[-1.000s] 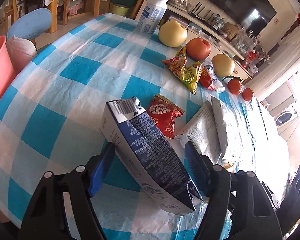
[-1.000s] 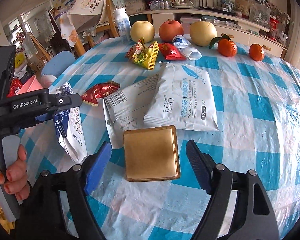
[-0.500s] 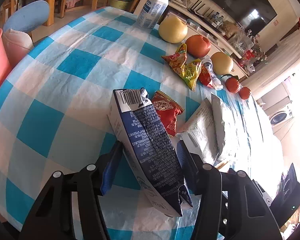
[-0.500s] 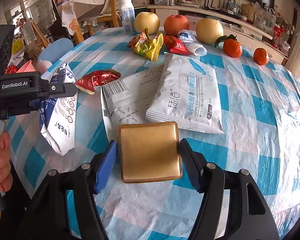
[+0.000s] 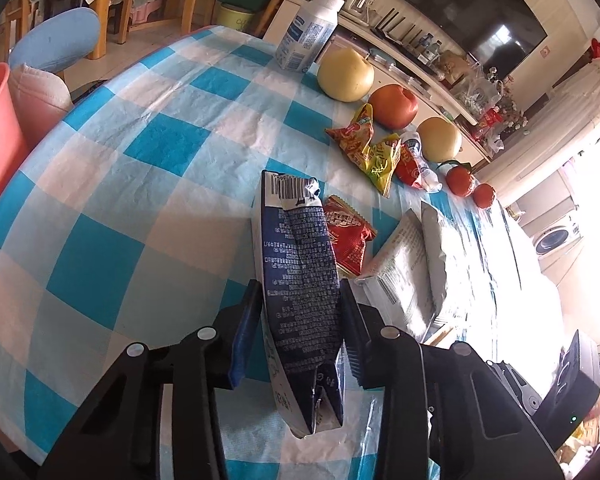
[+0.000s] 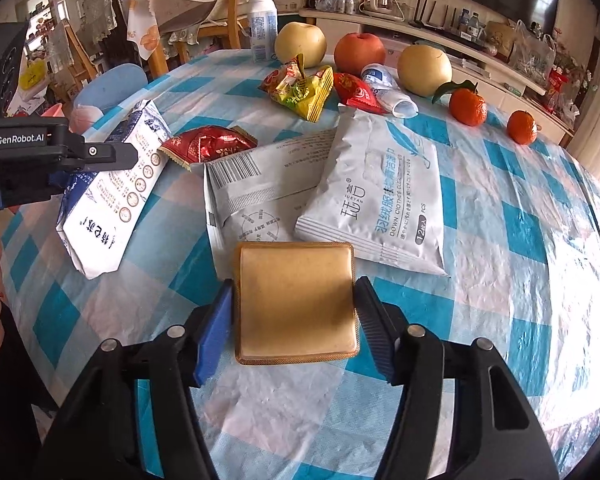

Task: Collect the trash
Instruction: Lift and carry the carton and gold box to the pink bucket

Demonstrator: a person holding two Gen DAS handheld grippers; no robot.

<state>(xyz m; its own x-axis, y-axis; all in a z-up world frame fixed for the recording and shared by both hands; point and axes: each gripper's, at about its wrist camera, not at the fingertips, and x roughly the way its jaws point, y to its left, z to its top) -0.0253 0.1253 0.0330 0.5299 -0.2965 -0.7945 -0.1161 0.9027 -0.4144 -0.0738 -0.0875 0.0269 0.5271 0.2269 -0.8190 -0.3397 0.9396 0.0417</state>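
**Both grippers closing on trash at the near edge of the table**

Closing in on two pieces at once! The left gripper (image 5: pixel 300 312) has the crumpled dark-blue and white milk carton (image 5: pixel 296 280) squarely between its jaws, and they are squeezing in: the blue pads look pressed against the carton's flanks near its lower half. The carton's long axis runs straight ahead along the fingers, barcode end pointing away across the blue-and-white checked tablecloth (image 5: pixel 160 148), folded end toward the camera. It sits tilted, seemingly raised at one end.

Over on the right, the right gripper (image 6: pixel 294 312) straddles the flat, square gold foil packet (image 6: pixel 296 300), which lies flat on the cloth directly ahead, just in front of the white printed pouches (image 6: pixel 376 196). Its jaws are closing too, pads just at the packet's left and right edges, though whether they bite yet I cannot tell.

Each hand has its own target; neither needs to cross. The flat packet looks the trickier lift, as it may buckle or slip under a side pinch.
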